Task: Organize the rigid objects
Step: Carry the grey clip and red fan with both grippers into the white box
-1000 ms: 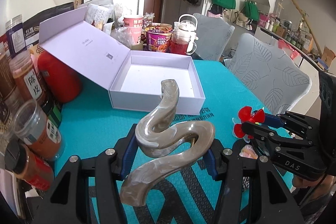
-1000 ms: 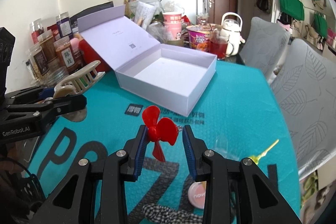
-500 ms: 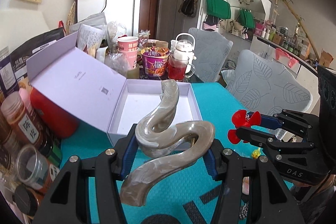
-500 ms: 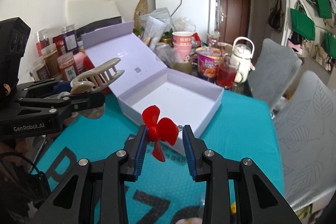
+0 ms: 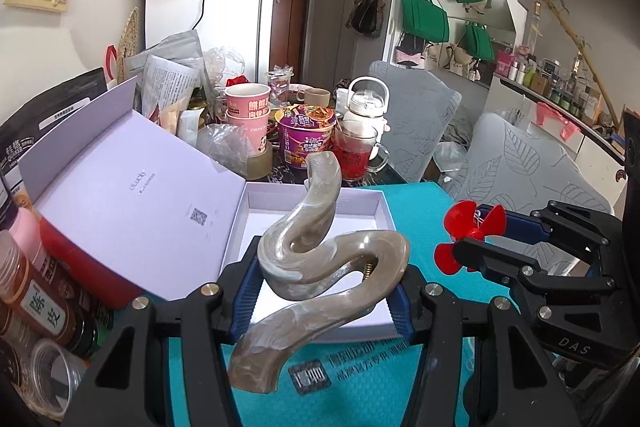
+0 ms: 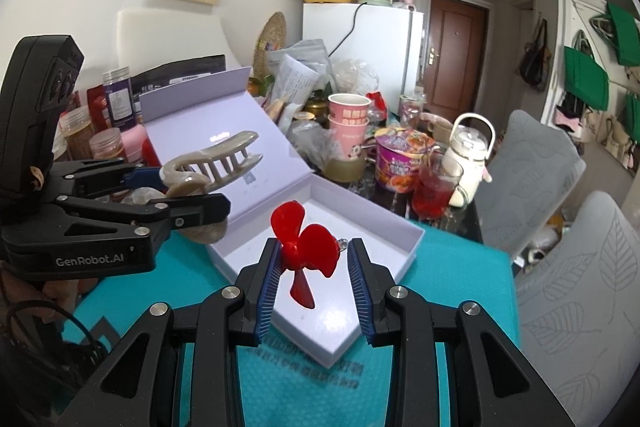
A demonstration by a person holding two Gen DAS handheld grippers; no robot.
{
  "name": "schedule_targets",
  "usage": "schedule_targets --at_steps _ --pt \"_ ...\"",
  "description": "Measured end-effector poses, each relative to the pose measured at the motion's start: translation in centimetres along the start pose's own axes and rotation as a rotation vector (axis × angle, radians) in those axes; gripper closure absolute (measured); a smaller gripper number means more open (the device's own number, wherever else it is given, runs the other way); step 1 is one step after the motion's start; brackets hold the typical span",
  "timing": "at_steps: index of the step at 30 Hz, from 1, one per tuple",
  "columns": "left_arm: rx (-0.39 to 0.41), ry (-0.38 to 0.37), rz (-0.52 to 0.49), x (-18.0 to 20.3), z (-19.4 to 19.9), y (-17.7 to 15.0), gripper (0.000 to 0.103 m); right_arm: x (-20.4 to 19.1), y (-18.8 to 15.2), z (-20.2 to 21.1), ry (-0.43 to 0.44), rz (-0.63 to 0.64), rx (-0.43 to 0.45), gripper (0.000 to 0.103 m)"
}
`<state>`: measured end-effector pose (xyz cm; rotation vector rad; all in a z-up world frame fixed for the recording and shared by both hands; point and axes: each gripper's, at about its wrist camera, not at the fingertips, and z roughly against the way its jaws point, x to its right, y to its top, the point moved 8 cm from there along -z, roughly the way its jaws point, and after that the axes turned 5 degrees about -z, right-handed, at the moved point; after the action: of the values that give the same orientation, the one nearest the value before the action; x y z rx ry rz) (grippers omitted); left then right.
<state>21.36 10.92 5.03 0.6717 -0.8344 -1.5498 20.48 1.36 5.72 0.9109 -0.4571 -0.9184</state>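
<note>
We hold two things above the teal worktop, one in each gripper. The left gripper has its jaws closed on a hair claw (a marbled beige one, wavy in outline), gripped at the hinge end so that its curved body rises ahead of the blue pads; from the right wrist view the claw's teeth point toward the box lid. The right gripper has its jaws closed on a red propeller, whose hub sits against the left pad while a small metal pin at its other side meets the right pad. Both things hang over the near rim of the open box, a pale lilac one whose inside is bare white and whose lid leans back to the left. The box stands toward the far edge of the worktop, with jars crowded along the left edge and cups, a noodle bowl and a kettle just beyond it.
</note>
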Motion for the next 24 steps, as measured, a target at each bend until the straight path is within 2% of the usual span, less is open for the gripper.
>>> schedule_targets --at_steps 9,18,24 --pt "-0.027 0.017 0.006 -1.6 -4.1 1.5 0.048 1.6 2.4 -3.3 -0.007 0.008 0.015 0.069" --pt "-0.006 0.054 -0.04 -2.5 -6.7 4.5 0.048 3.2 4.7 -6.7 0.014 -0.003 0.029 0.069" --pt "-0.028 0.085 -0.041 -3.5 -9.3 4.9 0.048 4.3 5.8 -9.0 0.016 -0.009 0.033 0.069"
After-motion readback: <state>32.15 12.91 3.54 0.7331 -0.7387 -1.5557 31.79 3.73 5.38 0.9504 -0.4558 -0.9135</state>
